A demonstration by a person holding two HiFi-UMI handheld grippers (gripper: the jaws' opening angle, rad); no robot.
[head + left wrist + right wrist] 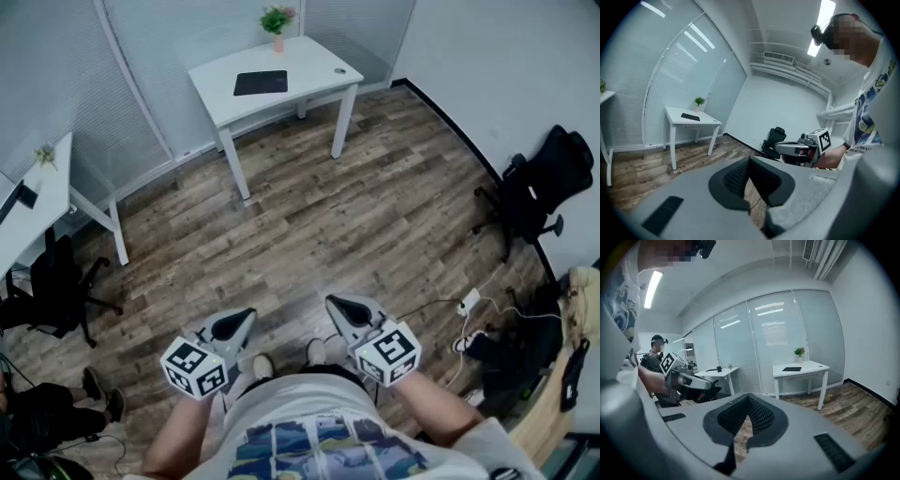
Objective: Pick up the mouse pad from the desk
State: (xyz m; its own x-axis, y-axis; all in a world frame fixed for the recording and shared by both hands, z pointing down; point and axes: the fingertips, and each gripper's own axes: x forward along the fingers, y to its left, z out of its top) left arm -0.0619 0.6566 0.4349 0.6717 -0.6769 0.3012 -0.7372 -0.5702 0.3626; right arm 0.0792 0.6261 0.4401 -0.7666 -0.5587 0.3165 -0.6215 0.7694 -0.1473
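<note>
Head view has the black mouse pad (261, 82) lying flat on the white desk (314, 64) across the room, well apart from both grippers. Left gripper (246, 315) and right gripper (334, 302) have jaws pressed together, holding nothing.

The pad (261, 82) lies on the far surface (317, 62), plant (277, 19) behind it (chair (539, 192) well to the right).

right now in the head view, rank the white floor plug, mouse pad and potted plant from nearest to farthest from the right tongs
From the right tongs:
1. white floor plug, on the floor to the right
2. mouse pad, on the far desk
3. potted plant, at that desk's back edge
</note>
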